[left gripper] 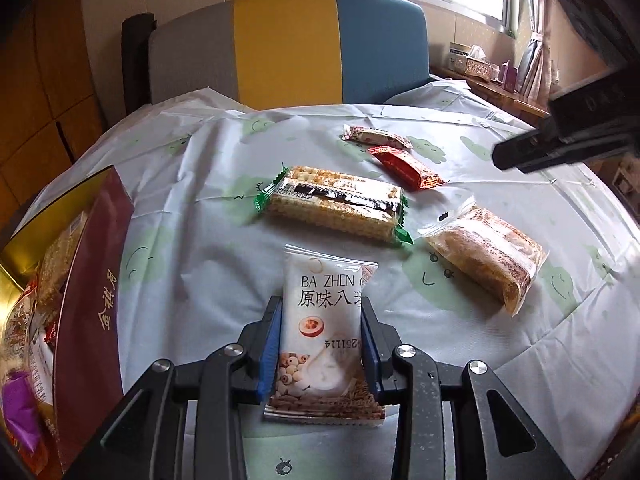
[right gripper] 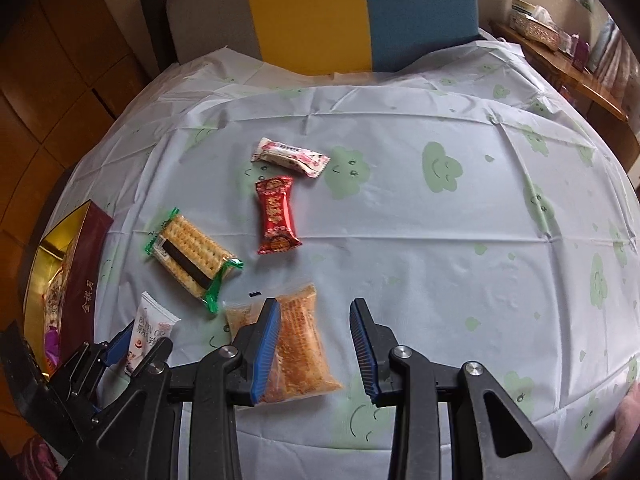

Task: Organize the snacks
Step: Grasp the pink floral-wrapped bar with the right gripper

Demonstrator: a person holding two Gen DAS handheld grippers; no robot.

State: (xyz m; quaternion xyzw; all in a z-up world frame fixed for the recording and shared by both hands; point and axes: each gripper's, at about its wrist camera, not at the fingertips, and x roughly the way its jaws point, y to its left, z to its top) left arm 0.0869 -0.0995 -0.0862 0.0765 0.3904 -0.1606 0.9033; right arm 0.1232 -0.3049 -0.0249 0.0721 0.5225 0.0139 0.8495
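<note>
Stock on my tablecloth: white snack pack pinched in my left gripper beside the maroon box; right gripper spread over the orange packet.

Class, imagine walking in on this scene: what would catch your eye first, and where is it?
The left claw grips a white snack pack at the table's near edge. Beyond it lie a cracker pack and a red candy on the cloud-print cloth. A maroon box of snacks stands open on the left.
</note>
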